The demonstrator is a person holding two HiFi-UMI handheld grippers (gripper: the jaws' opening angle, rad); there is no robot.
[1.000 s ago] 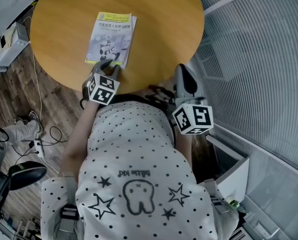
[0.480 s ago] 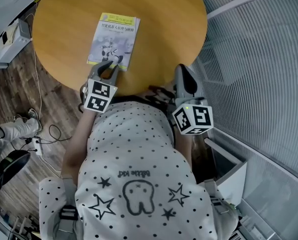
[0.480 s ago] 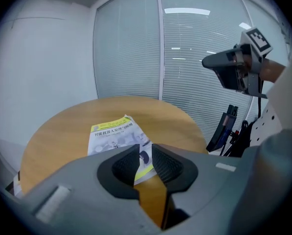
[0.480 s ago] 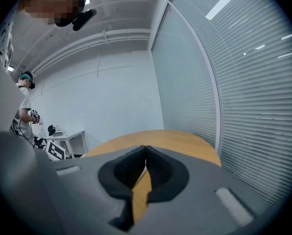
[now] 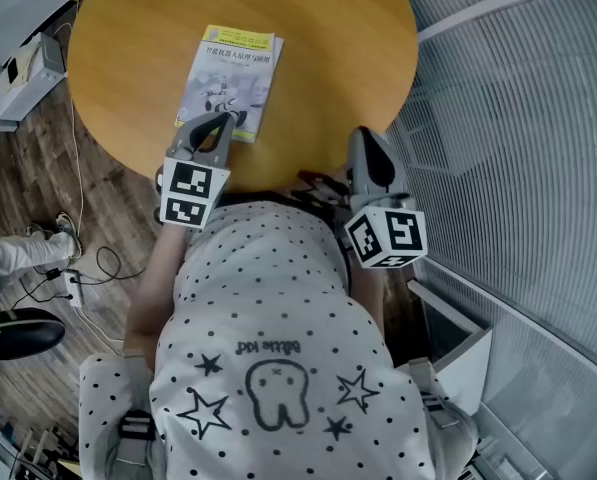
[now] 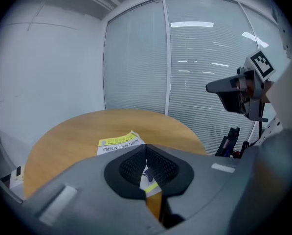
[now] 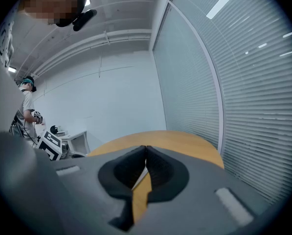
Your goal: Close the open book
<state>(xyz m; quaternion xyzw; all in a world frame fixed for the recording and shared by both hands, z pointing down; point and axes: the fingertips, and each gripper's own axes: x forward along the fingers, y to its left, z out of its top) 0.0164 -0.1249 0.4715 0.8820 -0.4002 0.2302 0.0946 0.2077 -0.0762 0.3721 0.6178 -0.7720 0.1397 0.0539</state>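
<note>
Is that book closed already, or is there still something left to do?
Done, it seems: the book lies flat on the table, front cover up. In hand: nothing. The left gripper hangs over the book's near edge, its jaws just closed with nothing between them; the right gripper is shut by the table's edge. Nothing looks left.

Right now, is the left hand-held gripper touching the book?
Apart. The left gripper view shows the left hand-held gripper shut and empty, the book lying flat beyond it.

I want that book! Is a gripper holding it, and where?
Nothing is held: left gripper and right gripper are shut, empty; book lies on table.
</note>
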